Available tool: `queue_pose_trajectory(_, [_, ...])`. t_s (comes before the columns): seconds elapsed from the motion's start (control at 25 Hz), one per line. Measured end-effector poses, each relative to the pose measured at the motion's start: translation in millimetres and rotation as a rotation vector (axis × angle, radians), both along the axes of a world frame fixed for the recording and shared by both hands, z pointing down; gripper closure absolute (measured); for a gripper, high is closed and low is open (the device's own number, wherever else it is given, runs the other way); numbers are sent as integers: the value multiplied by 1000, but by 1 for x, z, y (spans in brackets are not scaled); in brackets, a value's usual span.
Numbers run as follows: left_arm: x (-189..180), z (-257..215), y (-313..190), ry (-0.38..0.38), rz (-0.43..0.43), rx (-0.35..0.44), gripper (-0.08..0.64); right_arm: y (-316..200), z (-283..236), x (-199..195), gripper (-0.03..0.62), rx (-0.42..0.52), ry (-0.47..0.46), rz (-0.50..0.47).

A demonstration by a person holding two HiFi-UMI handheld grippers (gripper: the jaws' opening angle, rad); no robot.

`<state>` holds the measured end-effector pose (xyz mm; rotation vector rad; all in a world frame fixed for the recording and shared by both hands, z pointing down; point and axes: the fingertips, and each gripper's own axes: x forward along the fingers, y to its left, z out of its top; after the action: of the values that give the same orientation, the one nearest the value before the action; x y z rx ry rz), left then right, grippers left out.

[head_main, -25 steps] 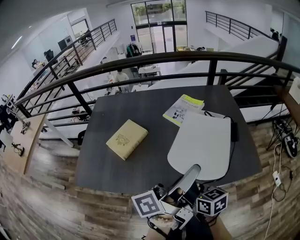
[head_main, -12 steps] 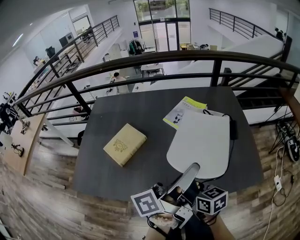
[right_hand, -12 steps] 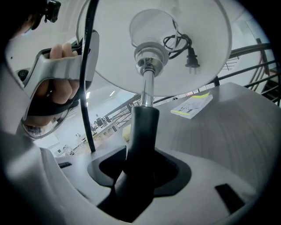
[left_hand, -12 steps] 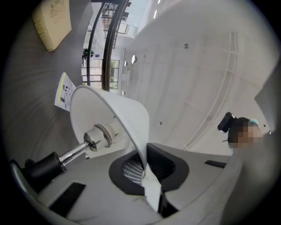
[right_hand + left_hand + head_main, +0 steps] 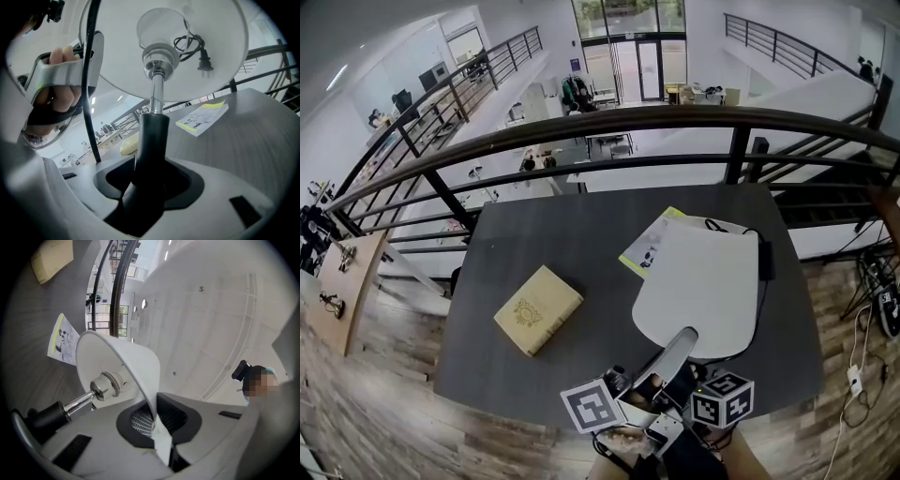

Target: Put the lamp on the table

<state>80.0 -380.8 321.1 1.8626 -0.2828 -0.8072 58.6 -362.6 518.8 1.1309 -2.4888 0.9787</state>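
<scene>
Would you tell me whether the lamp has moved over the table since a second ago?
Yes. The lamp has advanced farther over the table, toward the railing: it now hides more of the booklet.

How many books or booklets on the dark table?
2. A tan hardback book lies left of centre; a white booklet with a yellow-green edge lies further back, partly hidden behind the white lampshade. The shade may hide more.

A book [image 5: 538, 309] lies left on the desk [image 5: 581, 234]. A booklet [image 5: 645, 246] lies farther back and right, partly under the lamp [image 5: 703, 281] above the desk's right side. A railing [image 5: 609, 122] runs behind.
</scene>
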Motion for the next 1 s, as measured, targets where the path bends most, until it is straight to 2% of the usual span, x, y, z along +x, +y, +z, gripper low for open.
queue_pose_trajectory(0.6, [14, 16, -72, -9, -56, -38, 541, -66, 14, 15, 398, -26, -8, -51])
queue_pose_trajectory(1.0, [24, 24, -102, -12, -74, -39, 541, -97, 22, 27, 398, -23, -16, -59])
